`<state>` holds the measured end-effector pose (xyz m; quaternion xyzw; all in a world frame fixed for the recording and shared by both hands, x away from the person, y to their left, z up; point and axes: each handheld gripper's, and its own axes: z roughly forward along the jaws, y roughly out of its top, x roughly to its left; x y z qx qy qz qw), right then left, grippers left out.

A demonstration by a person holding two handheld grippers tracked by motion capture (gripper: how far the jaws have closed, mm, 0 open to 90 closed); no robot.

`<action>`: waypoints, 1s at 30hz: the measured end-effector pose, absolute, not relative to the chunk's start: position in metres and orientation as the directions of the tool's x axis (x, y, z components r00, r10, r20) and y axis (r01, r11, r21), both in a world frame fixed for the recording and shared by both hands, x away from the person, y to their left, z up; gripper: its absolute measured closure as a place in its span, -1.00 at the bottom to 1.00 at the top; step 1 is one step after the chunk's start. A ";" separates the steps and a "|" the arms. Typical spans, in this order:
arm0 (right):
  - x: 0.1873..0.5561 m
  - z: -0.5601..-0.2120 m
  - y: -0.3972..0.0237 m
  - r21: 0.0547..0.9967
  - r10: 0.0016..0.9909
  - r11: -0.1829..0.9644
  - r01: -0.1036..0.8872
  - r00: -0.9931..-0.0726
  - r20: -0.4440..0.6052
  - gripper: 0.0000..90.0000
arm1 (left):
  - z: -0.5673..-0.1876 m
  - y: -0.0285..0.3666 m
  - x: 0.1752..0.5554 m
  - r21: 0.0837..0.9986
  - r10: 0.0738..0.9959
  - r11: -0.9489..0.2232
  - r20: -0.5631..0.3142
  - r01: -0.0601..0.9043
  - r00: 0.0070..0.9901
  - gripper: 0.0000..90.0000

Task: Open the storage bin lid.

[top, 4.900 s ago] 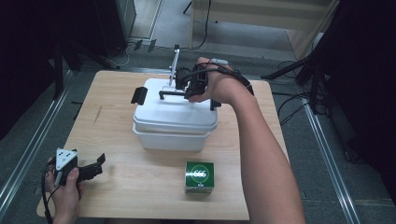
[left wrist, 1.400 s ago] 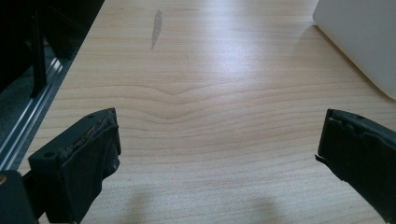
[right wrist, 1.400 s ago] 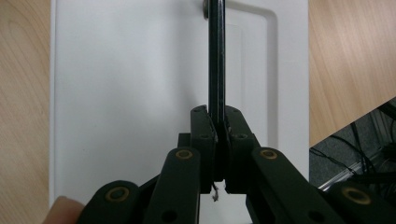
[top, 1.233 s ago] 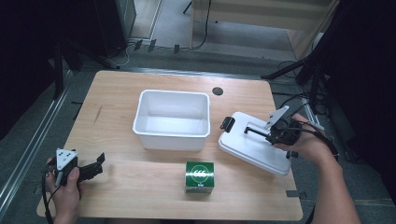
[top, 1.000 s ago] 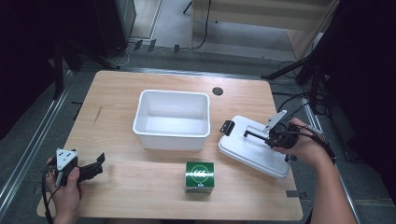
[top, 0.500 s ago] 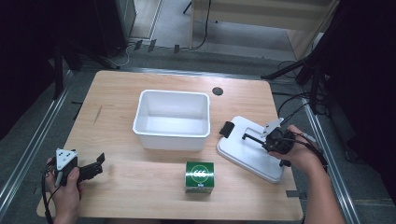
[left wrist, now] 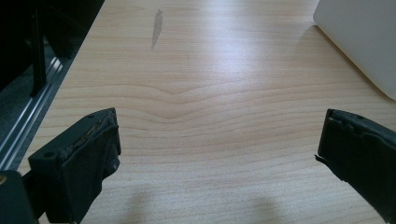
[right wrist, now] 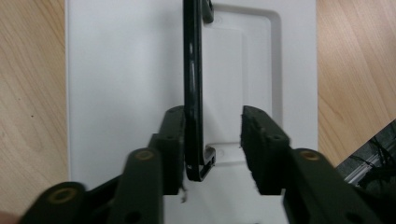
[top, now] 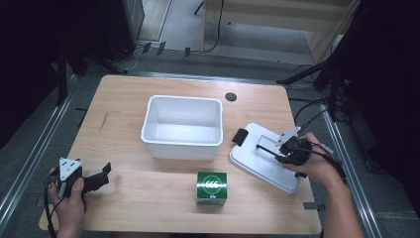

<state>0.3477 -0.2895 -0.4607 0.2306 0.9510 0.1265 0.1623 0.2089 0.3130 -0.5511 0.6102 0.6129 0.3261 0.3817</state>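
While the white lid (top: 270, 156) lies flat on the right side of the wooden surface (top: 148, 198), the right tool (right wrist: 212, 126) sits low over it with the lid's thin black handle (right wrist: 193, 88) standing between its jaws. Those jaws have just been opening: in the right gripper view the left pad is still right against the handle, the right pad stands clear with a visible gap, so nothing is pinched now. From the high view, the right tool (top: 289, 148) and the hand behind it rest over the lid's near right part, the handle (top: 267, 148) running across the lid toward the black clip (top: 240, 136) at its left end.

Over to the middle: the white bin (top: 182, 127) is uncovered and stands just left of the lid, close but apart from it. A green box (top: 211, 187) sits in front of the bin, near the front edge, well clear of both tools.

On the far left, the left tool (top: 91, 179) is held near the front left corner, pointing across the surface toward the middle. Its own view shows both black jaws spread wide with bare wood between them (left wrist: 219, 140) and a corner of the bin (left wrist: 359, 42) at upper right. Nothing in its grasp.
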 end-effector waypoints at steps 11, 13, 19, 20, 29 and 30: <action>0.336 -0.446 -0.277 0.315 0.475 0.859 0.404 -0.858 -0.196 -0.79 | -0.551 0.313 0.209 0.866 0.997 0.042 -0.069 0.499 0.036 -1.00; 0.335 -0.444 -0.276 0.316 0.472 0.859 0.402 -0.862 -0.187 -0.88 | -0.551 0.313 0.209 0.866 0.997 0.041 -0.068 0.499 0.036 -1.00; 0.328 -0.431 -0.257 0.304 0.421 0.881 0.363 -0.894 -0.153 -1.00 | -0.551 0.313 0.209 0.865 0.997 0.042 -0.070 0.500 0.037 -1.00; 0.327 -0.430 -0.255 0.302 0.416 0.884 0.358 -0.897 -0.153 -1.00 | -0.551 0.313 0.209 0.865 0.997 0.042 -0.070 0.500 0.037 -1.00; 0.321 -0.418 -0.231 0.315 0.362 0.901 0.299 -0.918 -0.164 -1.00 | -0.551 0.313 0.209 0.865 0.997 0.043 -0.071 0.500 0.037 -1.00; 0.321 -0.417 -0.228 0.317 0.359 0.901 0.295 -0.918 -0.167 -1.00 | -0.551 0.313 0.209 0.865 0.997 0.043 -0.071 0.500 0.037 -1.00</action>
